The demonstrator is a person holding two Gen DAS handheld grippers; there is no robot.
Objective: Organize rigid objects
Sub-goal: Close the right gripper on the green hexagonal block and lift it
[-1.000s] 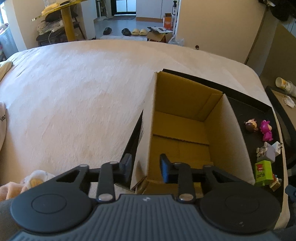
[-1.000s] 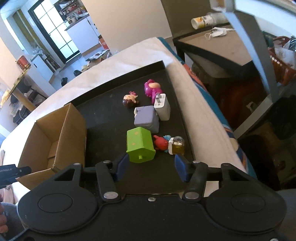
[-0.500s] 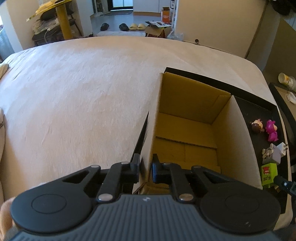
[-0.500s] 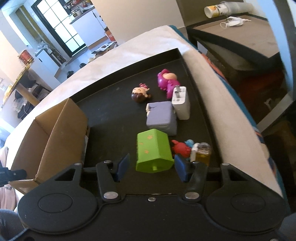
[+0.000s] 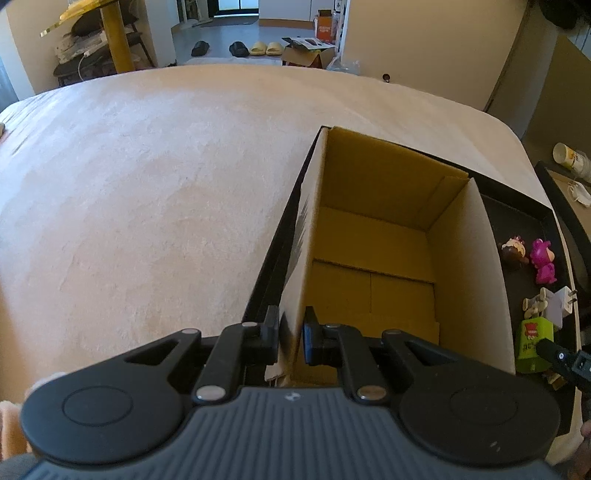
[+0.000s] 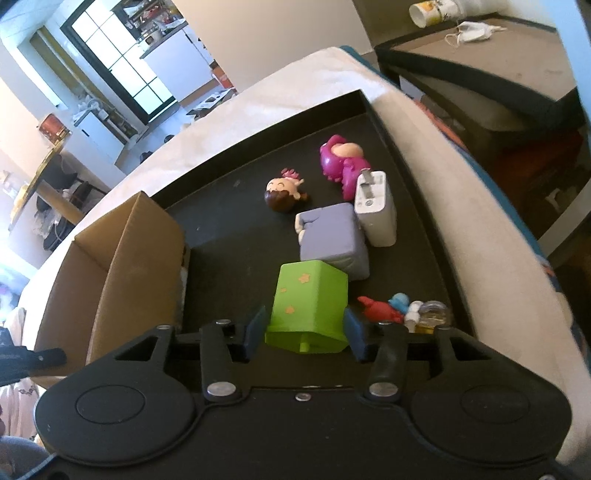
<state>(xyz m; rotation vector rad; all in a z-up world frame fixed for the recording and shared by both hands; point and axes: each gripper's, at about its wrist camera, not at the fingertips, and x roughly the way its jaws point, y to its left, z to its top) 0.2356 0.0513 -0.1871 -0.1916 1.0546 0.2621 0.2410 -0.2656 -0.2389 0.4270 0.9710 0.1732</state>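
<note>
An open, empty cardboard box stands on a black tray. My left gripper is shut on the box's left wall near its front corner. The box also shows in the right wrist view. My right gripper is open, its fingers on either side of a green toy block on the tray, with small gaps. Beyond the block lie a purple block, a white charger, a pink figure and a brown-haired doll.
Small red, blue and amber trinkets lie right of the green block. The tray rests on a cream bed. A dark side table with a cup stands beyond the bed's right edge.
My left gripper has closed onto the box's left wall. My right gripper has moved forward and down until the green block sits between its fingers.
</note>
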